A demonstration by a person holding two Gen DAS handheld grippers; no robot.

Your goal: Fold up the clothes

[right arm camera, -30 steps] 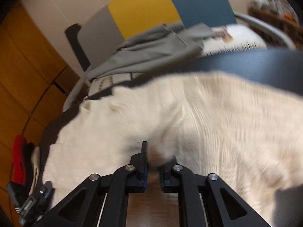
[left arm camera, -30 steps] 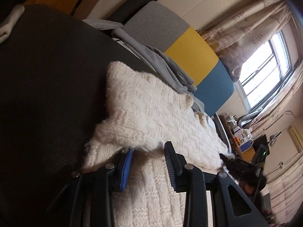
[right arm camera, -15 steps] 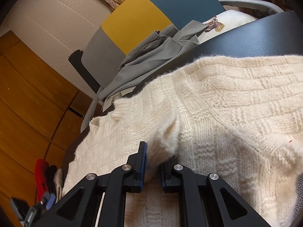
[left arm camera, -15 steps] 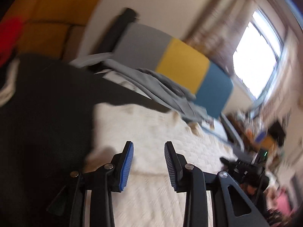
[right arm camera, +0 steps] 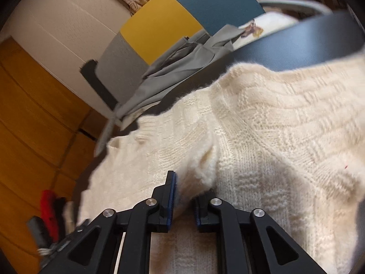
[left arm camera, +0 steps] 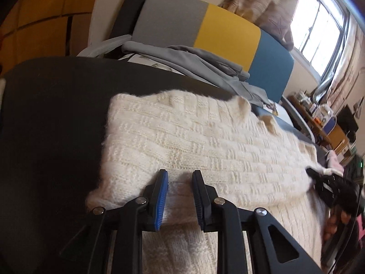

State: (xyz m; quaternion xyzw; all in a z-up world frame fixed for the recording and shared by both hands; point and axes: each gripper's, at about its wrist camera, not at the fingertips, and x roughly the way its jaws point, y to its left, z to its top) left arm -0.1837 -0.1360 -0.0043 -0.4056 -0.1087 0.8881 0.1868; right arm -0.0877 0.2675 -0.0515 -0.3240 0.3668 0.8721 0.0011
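Note:
A cream knit sweater (left arm camera: 205,141) lies on the black table (left arm camera: 57,114), its upper part folded over the lower. My left gripper (left arm camera: 180,178) stands at the near edge of that folded layer. Its blue-padded jaws are closing with the knit edge between them, and a gap still shows at the pads. My right gripper (right arm camera: 191,187) has a bunched ridge of the sweater (right arm camera: 273,125) pinched between its pads, though its jaws are opening slightly. It also shows at the sweater's right side in the left wrist view (left arm camera: 314,173), with a hand (left arm camera: 337,223) behind it.
Behind the table stands a chair with a grey, yellow and blue back (left arm camera: 228,32), and a grey garment (left arm camera: 205,59) is draped over its seat. A cluttered shelf (left arm camera: 319,114) is at the far right. Red and black items (right arm camera: 48,205) lie past the table's left end.
The left gripper swung over the sweater and back to the folded layer's near edge, and its jaws narrowed. The folded layer now lies flatter. The right gripper's jaws have widened slightly around the bunched knit.

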